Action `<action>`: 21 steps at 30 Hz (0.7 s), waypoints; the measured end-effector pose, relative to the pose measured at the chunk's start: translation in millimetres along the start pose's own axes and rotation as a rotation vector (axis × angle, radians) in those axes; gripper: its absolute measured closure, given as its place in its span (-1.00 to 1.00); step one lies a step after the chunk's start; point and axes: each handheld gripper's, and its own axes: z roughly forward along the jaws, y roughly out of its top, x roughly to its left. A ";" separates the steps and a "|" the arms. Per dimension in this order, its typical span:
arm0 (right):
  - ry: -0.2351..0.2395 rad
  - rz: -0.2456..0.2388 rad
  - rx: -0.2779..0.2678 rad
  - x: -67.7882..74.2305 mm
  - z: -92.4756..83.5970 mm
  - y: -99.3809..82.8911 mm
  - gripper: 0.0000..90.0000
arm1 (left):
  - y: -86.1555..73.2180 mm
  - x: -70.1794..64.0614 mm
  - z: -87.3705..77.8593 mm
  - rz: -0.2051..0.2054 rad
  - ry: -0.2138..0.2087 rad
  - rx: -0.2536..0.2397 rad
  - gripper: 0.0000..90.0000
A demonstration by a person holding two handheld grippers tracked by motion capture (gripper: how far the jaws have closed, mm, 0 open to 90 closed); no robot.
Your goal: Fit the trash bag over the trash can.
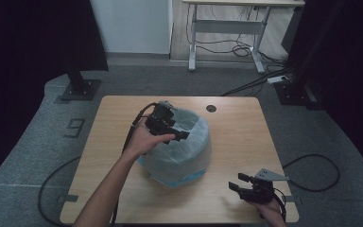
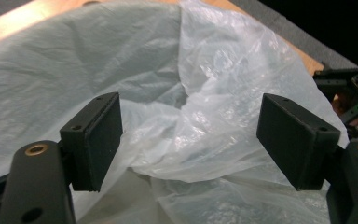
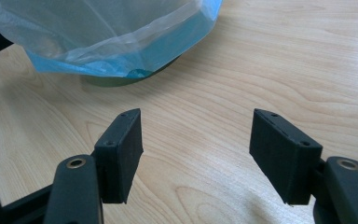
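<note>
Your left hand-held gripper (image 1: 182, 135) hangs over the mouth of the plastic-lined bin (image 1: 182, 153), jaws wide apart with only crumpled liner beyond them, gripping nothing. The bin stands mid-bench (image 1: 236, 132). Your right hand-held gripper (image 1: 236, 182) rests near the bin's right, wide open and empty.

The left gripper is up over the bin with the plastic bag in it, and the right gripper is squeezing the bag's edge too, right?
Not quite. The left gripper is over the bin and its bag, but the right gripper squeezes nothing. The right gripper view shows its jaws open over bare table, apart from the bag.
</note>
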 end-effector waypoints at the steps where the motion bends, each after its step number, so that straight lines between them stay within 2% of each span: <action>1: 0.000 -0.002 0.005 0.1 0.3 -0.2 -0.25 | 0.5 -1.1 2.8 0.001 0.013 0.019 -0.51; 4: -0.002 -0.003 0.011 -0.3 1.0 -0.7 -0.25 | 0.9 -3.2 12.7 0.006 0.027 0.073 -0.50; 12: -0.003 0.004 0.011 1.2 2.0 1.9 -0.25 | 1.8 -8.9 28.4 0.024 0.018 0.174 -0.49; 17: -0.003 0.002 0.014 1.0 2.0 1.5 -0.25 | 1.8 -9.3 29.1 0.024 0.013 0.181 -0.49; 21: -0.005 0.006 0.012 0.1 0.6 1.2 -0.25 | 0.2 -9.2 20.8 0.017 -0.002 0.125 -0.48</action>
